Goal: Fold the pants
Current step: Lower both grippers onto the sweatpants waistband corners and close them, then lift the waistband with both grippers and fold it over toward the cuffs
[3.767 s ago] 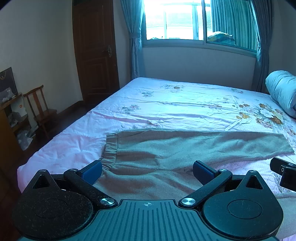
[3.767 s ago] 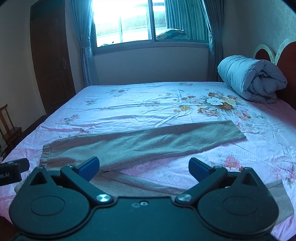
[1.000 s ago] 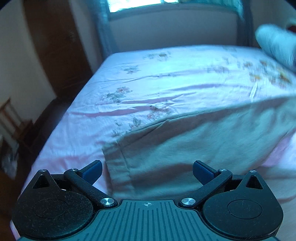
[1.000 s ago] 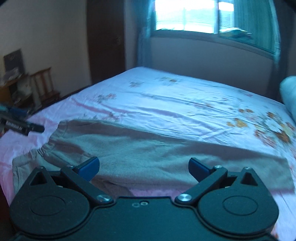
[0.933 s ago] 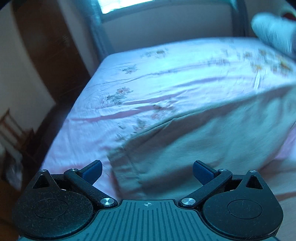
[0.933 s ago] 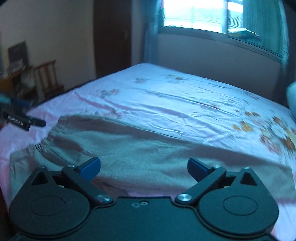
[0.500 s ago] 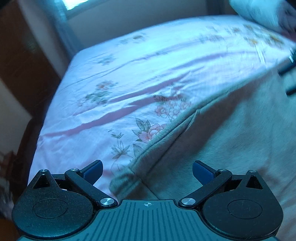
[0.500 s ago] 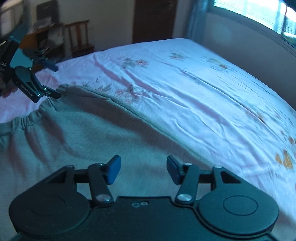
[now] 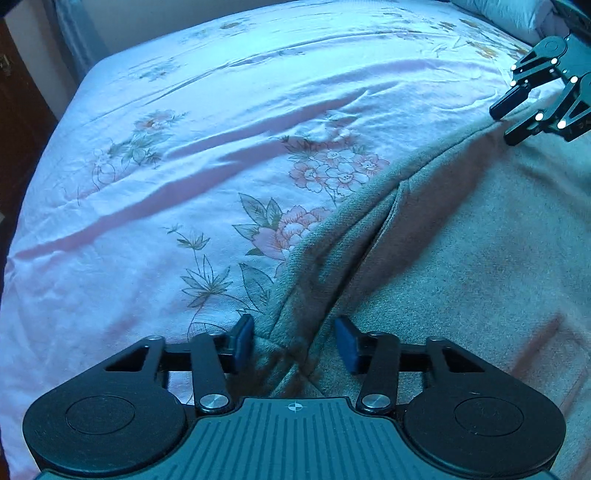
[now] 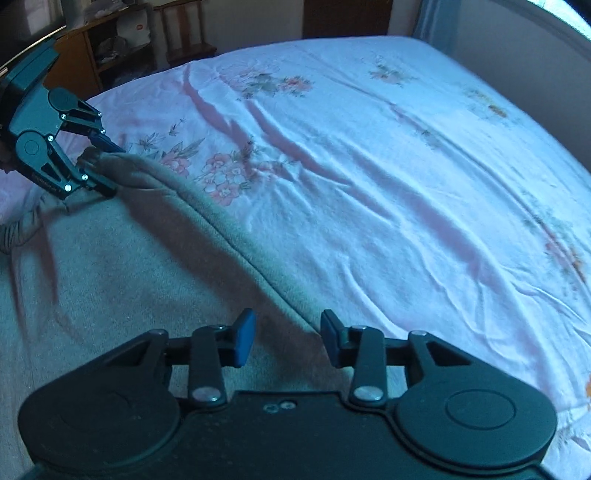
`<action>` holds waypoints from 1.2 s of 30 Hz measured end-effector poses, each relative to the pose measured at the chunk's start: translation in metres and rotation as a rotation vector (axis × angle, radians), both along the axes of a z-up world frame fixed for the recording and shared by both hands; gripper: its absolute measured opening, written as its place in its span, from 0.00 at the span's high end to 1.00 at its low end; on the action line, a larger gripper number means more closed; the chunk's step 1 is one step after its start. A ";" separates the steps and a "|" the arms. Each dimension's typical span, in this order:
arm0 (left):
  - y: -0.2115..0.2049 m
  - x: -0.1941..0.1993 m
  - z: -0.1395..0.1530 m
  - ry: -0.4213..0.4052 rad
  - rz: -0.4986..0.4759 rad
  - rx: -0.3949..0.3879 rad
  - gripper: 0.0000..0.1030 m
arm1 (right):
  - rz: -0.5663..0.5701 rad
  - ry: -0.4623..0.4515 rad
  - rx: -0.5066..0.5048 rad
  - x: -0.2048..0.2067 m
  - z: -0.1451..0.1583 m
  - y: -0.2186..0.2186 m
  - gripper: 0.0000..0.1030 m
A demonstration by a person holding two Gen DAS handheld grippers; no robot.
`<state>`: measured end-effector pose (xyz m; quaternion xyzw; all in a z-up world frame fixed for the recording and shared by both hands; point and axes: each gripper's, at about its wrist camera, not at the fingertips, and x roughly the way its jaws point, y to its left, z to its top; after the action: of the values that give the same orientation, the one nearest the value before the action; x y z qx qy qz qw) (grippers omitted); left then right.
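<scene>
With both sets of jaws closing over the far edge of the grey knit pants (image 9: pixel 461 258) spread on the pink floral bedsheet (image 9: pixel 221 110), left gripper (image 9: pixel 294 341) straddles the waistband corner and right gripper (image 10: pixel 288 341) the leg seam, pads apparently not yet pinching, presumably to lift that side across.

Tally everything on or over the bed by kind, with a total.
Pants: 1
Bedsheet: 1
Rolled quilt: 1
Grippers: 2, left gripper and right gripper, both closing over the pants' edge
Total: 5
</scene>
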<state>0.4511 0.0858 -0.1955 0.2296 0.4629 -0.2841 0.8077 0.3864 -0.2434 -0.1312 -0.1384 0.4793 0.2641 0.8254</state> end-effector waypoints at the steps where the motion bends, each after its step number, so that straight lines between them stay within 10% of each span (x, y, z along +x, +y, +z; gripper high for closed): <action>1: 0.001 0.000 0.000 -0.002 -0.002 -0.002 0.64 | 0.004 0.005 -0.012 0.004 -0.002 0.000 0.69; 6: 0.001 -0.003 0.002 -0.038 0.003 0.027 0.80 | -0.013 0.064 0.032 0.024 -0.008 -0.013 0.63; 10: -0.004 -0.007 0.002 -0.072 -0.012 0.070 0.80 | 0.007 0.088 -0.044 0.029 -0.026 -0.008 0.27; 12: -0.006 -0.009 0.001 -0.092 -0.005 0.088 0.80 | 0.037 0.072 -0.078 0.026 -0.031 -0.002 0.36; 14: -0.009 -0.013 0.001 -0.113 0.000 0.107 0.80 | 0.039 0.077 -0.054 0.023 -0.028 0.000 0.80; 16: -0.012 -0.018 0.003 -0.143 0.015 0.128 0.80 | 0.028 0.065 -0.075 0.017 -0.025 0.003 0.97; 26: 0.001 -0.083 0.051 -0.336 0.112 0.105 0.80 | -0.055 -0.182 -0.072 -0.080 0.032 0.017 1.00; 36: 0.035 -0.234 0.104 -0.516 0.113 0.065 0.80 | -0.141 -0.316 0.069 -0.236 0.079 0.030 1.00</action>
<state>0.2168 0.1210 -0.0919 0.2942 0.2624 -0.1557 0.9058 0.1505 -0.2132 -0.0522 -0.1156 0.3428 0.1969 0.9113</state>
